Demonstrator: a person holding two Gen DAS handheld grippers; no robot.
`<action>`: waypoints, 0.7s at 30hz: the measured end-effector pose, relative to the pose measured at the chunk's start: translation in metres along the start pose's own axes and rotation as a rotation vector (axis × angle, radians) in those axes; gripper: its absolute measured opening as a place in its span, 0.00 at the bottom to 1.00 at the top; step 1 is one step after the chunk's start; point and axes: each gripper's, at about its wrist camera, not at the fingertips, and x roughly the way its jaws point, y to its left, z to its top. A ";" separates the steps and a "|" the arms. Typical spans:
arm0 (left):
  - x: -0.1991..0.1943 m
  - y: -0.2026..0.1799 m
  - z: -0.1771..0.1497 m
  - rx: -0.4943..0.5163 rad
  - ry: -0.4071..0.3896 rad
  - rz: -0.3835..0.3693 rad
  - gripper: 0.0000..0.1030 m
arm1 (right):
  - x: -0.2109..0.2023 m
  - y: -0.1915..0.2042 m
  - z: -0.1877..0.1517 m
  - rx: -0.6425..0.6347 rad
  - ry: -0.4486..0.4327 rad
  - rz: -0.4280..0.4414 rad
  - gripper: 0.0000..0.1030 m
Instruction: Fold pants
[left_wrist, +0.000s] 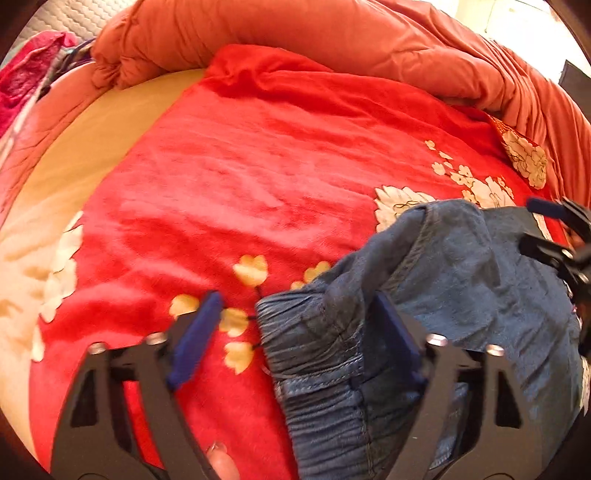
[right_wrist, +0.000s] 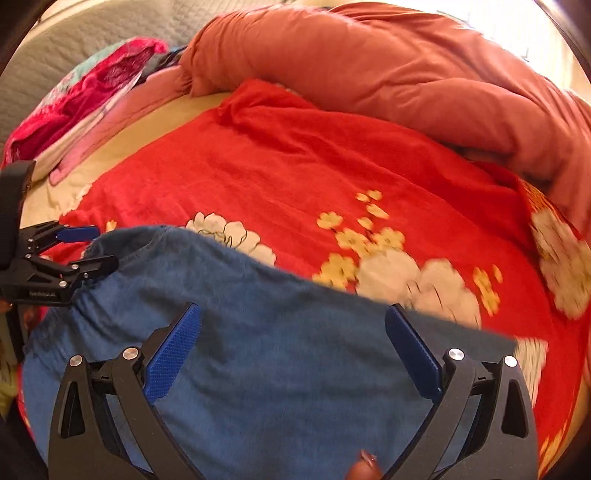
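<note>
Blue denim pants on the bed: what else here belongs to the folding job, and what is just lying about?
Job:
blue denim pants
left gripper, jaws open
right gripper, jaws open

Lying about:
red floral blanket
orange quilted duvet
pink patterned cloth

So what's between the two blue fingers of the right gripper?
Only the blue pants. In the right wrist view, the right gripper stands open over them.
</note>
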 end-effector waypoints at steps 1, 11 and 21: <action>0.001 -0.004 0.000 0.013 -0.003 -0.017 0.46 | 0.006 0.001 0.004 -0.020 0.012 0.000 0.96; -0.038 -0.019 -0.003 0.078 -0.135 -0.029 0.31 | 0.037 0.024 0.035 -0.249 0.076 0.144 0.96; -0.051 -0.028 -0.010 0.136 -0.197 0.047 0.31 | 0.041 0.054 0.019 -0.352 0.046 0.231 0.26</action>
